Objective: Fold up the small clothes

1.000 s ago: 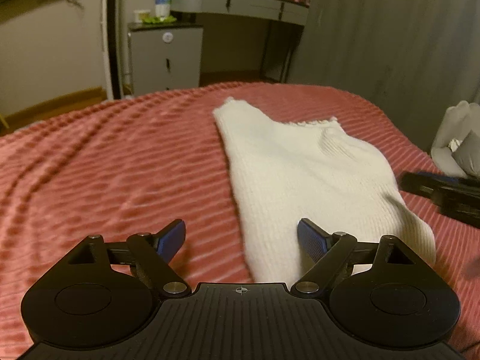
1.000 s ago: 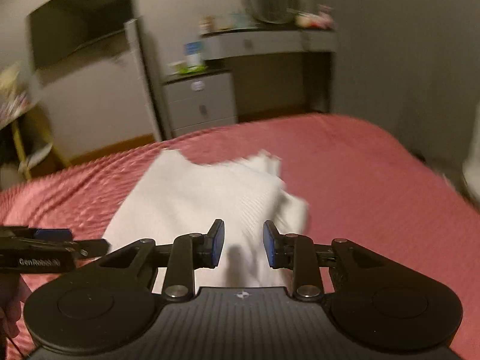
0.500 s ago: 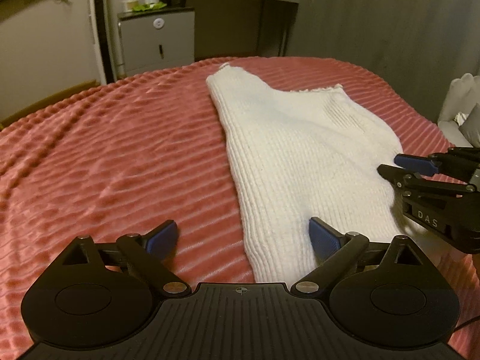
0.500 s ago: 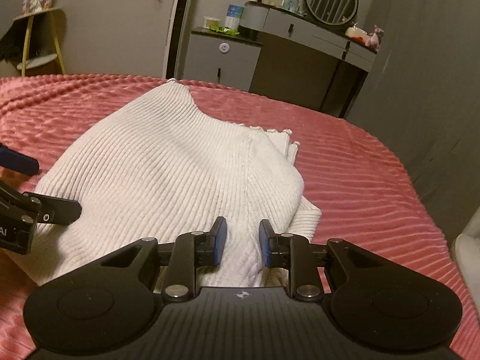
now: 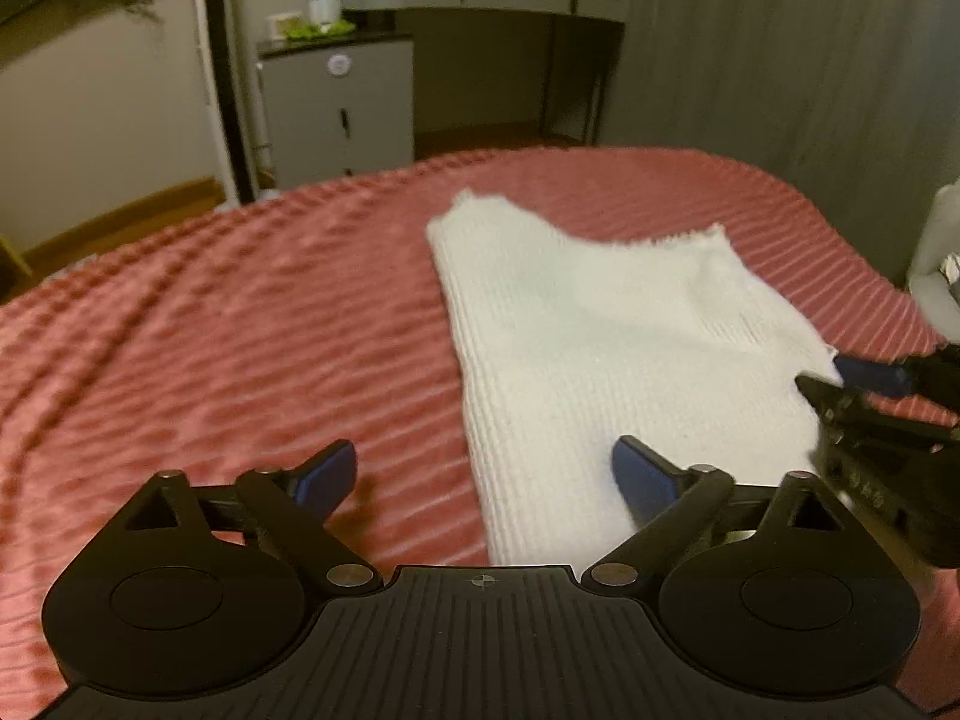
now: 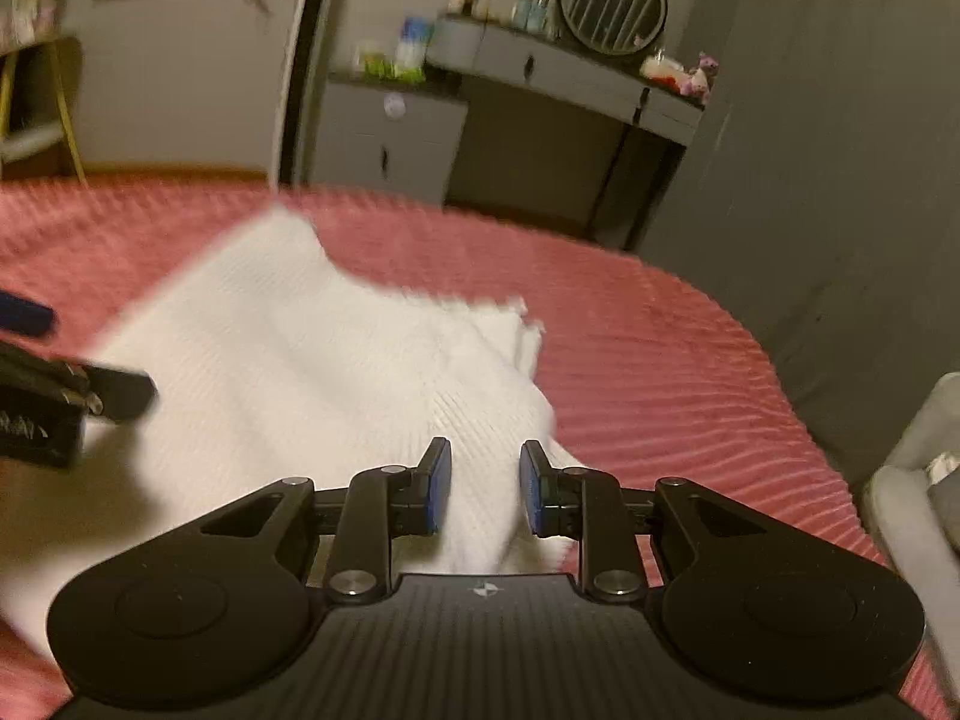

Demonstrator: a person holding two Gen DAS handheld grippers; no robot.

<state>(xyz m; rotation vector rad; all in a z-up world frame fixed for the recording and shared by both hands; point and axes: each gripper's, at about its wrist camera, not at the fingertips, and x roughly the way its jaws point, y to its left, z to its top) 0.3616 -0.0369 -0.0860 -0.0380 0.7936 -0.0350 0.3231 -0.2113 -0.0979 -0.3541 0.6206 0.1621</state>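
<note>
Lying on one red bedspread [image 5: 240,324], one white knit garment [image 5: 600,348] faces two empty grippers: left gripper [image 5: 483,474] wide, right gripper [image 6: 485,489] narrow.

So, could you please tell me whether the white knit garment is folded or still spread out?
Mostly spread: the white knit garment lies flat on the pink bedspread, only its right edge doubled over.

motion blurs the white knit garment [image 6: 312,384] edges
</note>
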